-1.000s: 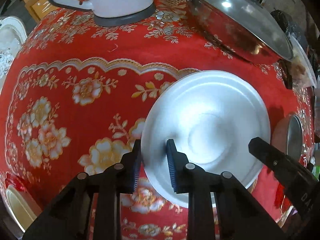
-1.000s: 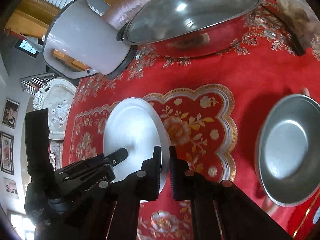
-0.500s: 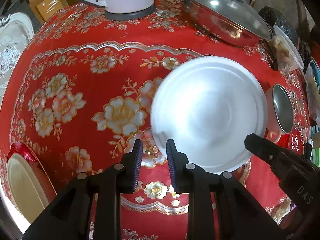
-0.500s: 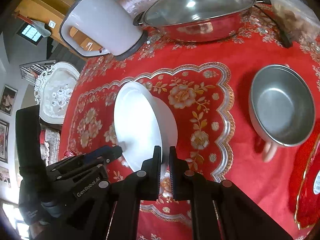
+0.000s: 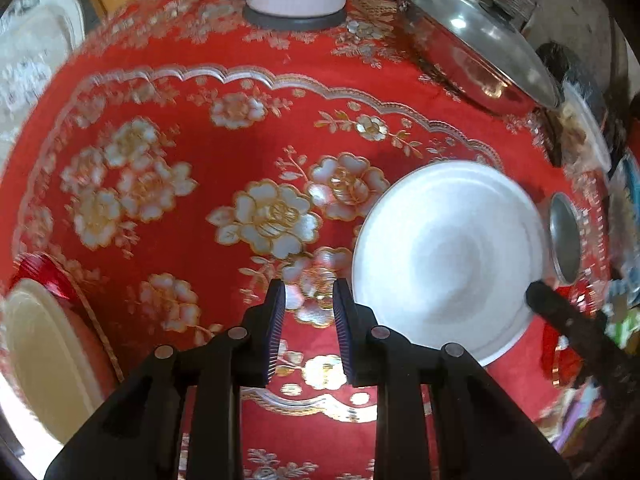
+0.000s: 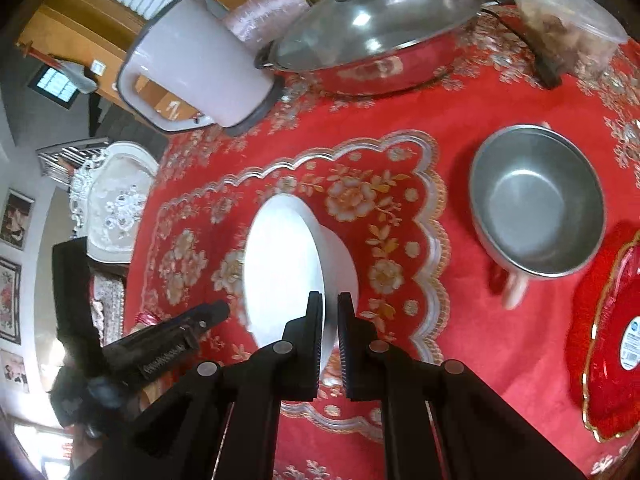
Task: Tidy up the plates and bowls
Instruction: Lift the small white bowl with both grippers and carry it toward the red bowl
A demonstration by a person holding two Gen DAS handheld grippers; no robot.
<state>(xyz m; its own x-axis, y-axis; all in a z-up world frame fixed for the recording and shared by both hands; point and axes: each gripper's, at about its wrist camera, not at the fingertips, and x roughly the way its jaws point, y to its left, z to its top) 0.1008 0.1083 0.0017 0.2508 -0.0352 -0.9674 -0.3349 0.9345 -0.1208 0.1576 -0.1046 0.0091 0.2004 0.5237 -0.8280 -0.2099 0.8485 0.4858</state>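
A white bowl point(image 6: 280, 268) hangs tilted over the red flowered tablecloth point(image 6: 460, 340), and my right gripper point(image 6: 331, 320) is shut on its near rim. In the left wrist view the same white bowl point(image 5: 448, 256) lies to the right of my left gripper point(image 5: 309, 320), which is open with only cloth showing between its fingers. A steel bowl point(image 6: 536, 200) with a pale handle stands on the cloth to the right. A red plate with a gold rim point(image 6: 612, 352) lies at the right edge. A cream plate on a red one point(image 5: 40, 360) sits at the lower left.
A lidded steel wok point(image 6: 372, 28), a white kettle point(image 6: 188, 68) and a clear plastic food container point(image 6: 560, 12) stand along the far side of the table. A white ornate chair point(image 6: 112, 200) is beyond the left edge. Bare cloth point(image 5: 180, 168) lies ahead of the left gripper.
The bowl's rim was between my left fingers; now it is out of them and off to the right. The right gripper keeps its hold and has pulled back, the bowl tilting.
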